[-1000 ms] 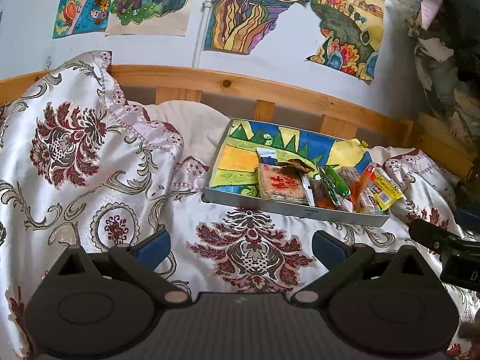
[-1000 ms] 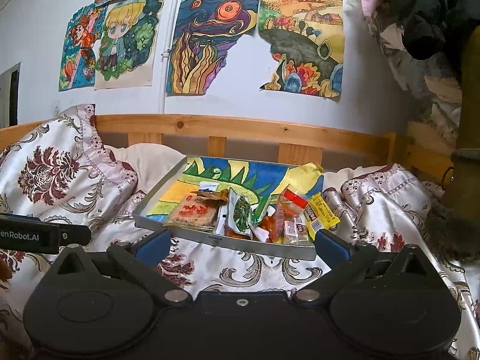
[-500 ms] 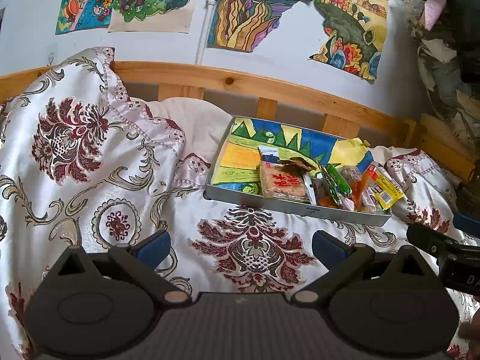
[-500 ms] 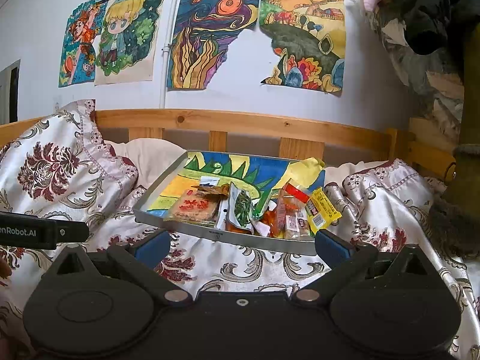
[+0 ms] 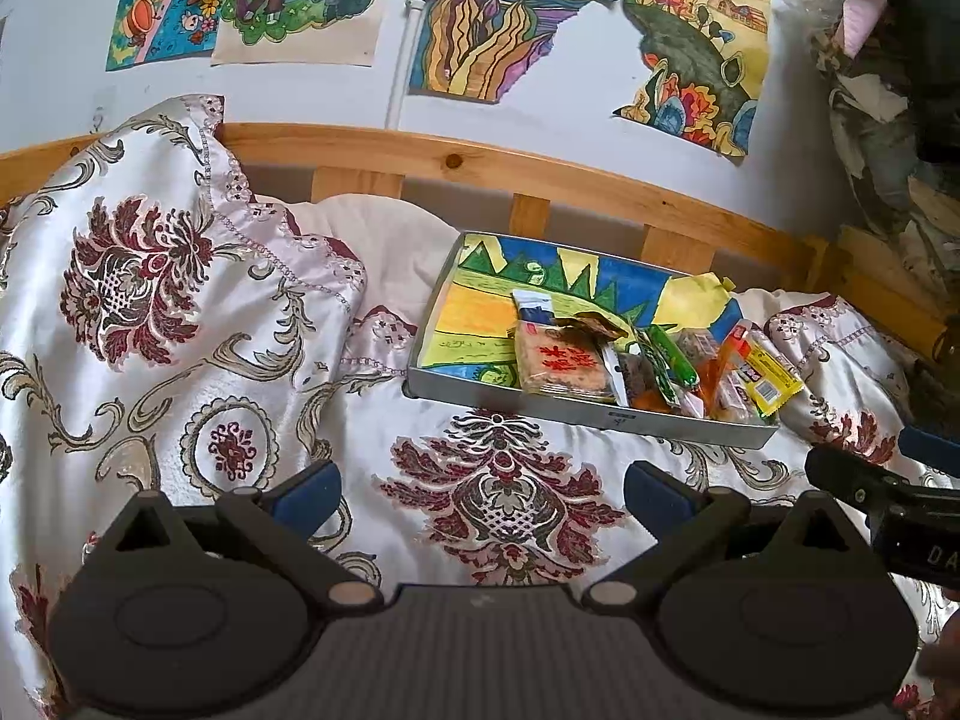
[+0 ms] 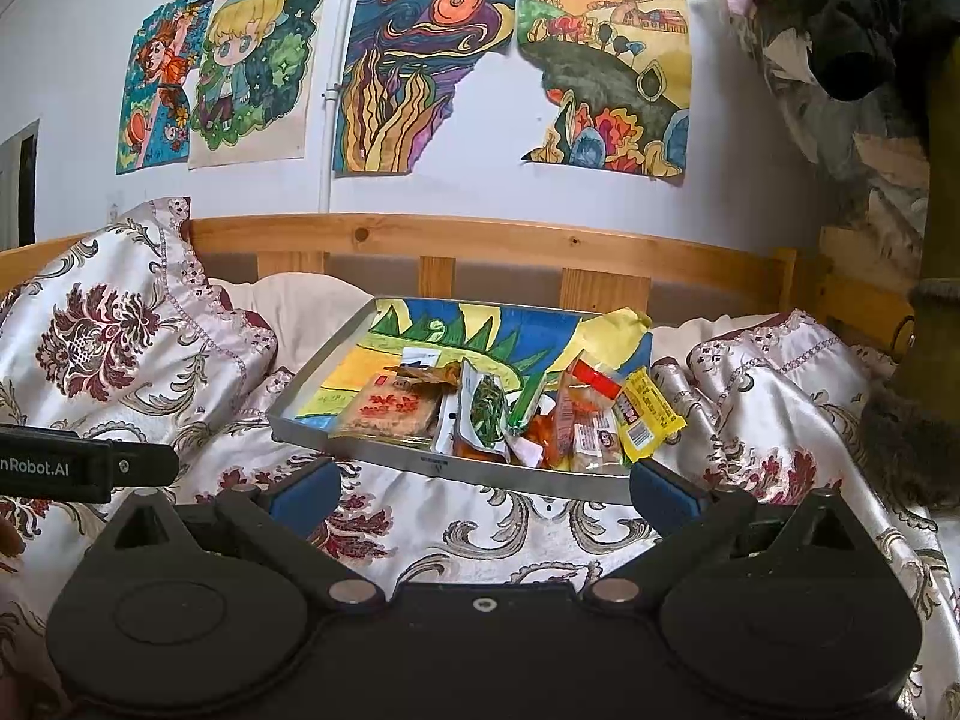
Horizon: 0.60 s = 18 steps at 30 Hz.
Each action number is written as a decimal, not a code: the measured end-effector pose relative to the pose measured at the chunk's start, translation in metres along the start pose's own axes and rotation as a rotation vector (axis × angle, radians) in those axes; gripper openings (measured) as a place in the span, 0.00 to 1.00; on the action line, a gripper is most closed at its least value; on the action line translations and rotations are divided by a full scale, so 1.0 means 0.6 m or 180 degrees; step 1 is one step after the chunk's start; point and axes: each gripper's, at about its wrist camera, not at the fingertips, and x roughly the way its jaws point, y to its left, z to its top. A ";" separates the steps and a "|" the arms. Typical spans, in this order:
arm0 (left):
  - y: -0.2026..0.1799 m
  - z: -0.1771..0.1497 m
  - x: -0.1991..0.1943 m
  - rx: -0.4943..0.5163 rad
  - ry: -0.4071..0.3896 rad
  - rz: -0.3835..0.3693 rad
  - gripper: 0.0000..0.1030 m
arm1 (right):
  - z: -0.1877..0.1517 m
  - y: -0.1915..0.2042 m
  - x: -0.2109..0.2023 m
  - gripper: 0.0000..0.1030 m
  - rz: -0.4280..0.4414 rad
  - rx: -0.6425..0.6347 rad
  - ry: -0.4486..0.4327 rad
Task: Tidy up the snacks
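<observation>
1. Left gripper and right gripper: jaws spread wide, holding nothing, above the floral bedspread.
2. Metal tray: snack packets heaped at near right corner; approach low, pinching one packet edge.
3. Wooden headboard behind.

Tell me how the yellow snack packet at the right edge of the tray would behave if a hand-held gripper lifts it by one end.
The yellow snack packet looks thin and flat, so it is probably light and would likely droop. Its wrapper looks glossy, so it may slip. It leans over the metal tray rim, so a push could tip it onto the bedspread.
</observation>
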 end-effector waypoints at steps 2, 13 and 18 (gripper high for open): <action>-0.001 0.000 -0.001 0.0003 0.0002 -0.0004 0.99 | -0.001 0.000 0.001 0.99 0.0003 0.0008 0.0007; -0.011 -0.006 0.000 0.0195 0.0055 0.0137 0.99 | -0.003 0.002 0.002 0.99 0.0020 -0.0005 0.0037; -0.011 -0.008 0.002 0.0205 0.0118 0.0128 0.99 | -0.005 0.003 0.004 0.99 0.0023 -0.0020 0.0063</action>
